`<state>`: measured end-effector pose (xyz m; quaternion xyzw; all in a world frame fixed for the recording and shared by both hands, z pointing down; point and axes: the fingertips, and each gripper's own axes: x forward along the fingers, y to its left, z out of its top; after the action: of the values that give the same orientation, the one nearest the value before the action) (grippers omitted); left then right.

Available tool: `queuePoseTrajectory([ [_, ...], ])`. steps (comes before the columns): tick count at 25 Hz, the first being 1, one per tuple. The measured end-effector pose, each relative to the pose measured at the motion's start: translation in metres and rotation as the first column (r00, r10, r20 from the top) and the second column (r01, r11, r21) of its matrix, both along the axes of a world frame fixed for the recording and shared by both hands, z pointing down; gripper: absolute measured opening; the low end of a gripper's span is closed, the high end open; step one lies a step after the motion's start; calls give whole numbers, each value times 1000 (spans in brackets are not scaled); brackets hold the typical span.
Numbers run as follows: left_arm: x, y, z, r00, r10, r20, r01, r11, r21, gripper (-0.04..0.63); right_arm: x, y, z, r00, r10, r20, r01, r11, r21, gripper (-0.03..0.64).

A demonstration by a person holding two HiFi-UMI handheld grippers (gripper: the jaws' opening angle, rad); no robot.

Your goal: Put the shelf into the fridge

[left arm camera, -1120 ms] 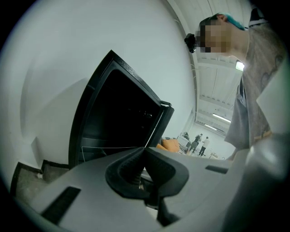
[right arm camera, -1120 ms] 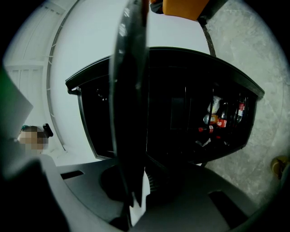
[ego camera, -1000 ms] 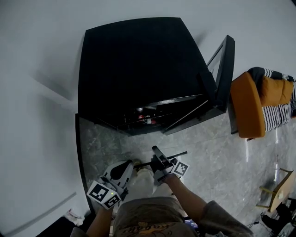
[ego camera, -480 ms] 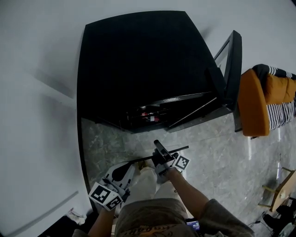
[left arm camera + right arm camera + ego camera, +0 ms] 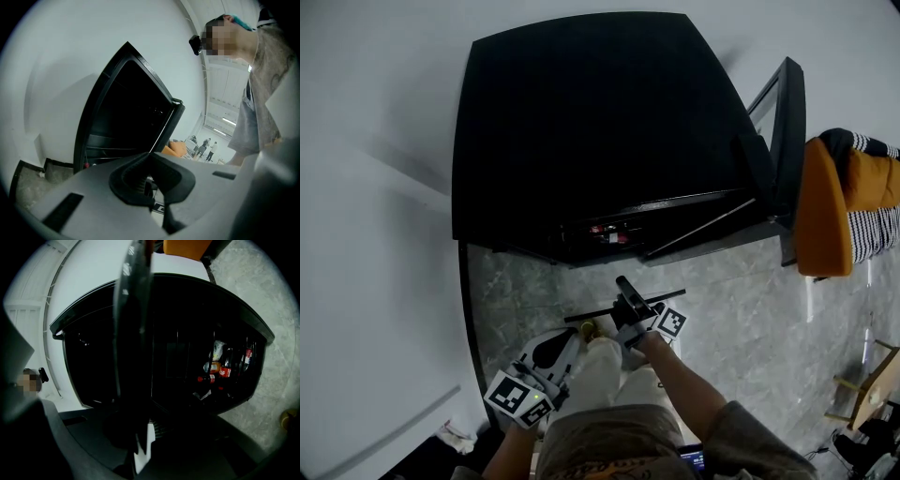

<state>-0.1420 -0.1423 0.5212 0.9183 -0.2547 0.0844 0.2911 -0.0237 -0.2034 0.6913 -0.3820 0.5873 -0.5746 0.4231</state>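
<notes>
The black fridge (image 5: 581,122) stands ahead with its door (image 5: 787,131) swung open to the right. Bottles with red labels (image 5: 225,366) stand inside. The shelf (image 5: 666,296) shows edge-on as a thin dark bar held level above the floor, just in front of the fridge opening. My right gripper (image 5: 628,298) is shut on it near its middle. In the right gripper view the shelf (image 5: 136,310) rises as a dark strip from the jaws (image 5: 138,437). My left gripper (image 5: 567,339) hangs lower left of the shelf's end, jaws together (image 5: 152,187), with nothing seen between them.
An orange chair (image 5: 820,216) with a striped cushion stands right of the open door. The floor (image 5: 731,328) is grey marbled tile. A white wall (image 5: 375,234) runs along the left. Several people (image 5: 206,147) stand far off in the left gripper view.
The fridge has drawn closer and fills more of the head view. Both grippers and the shelf have shifted slightly forward toward the opening. The right grip on the shelf is unchanged.
</notes>
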Motion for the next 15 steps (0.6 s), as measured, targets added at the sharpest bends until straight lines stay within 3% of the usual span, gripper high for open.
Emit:
queuePoseTrajectory([
  [15,-4,-4,13,1000,-17,12,17,999,-29,5,1,-21,17,1000,5,-12,-5,1000,-4,26],
])
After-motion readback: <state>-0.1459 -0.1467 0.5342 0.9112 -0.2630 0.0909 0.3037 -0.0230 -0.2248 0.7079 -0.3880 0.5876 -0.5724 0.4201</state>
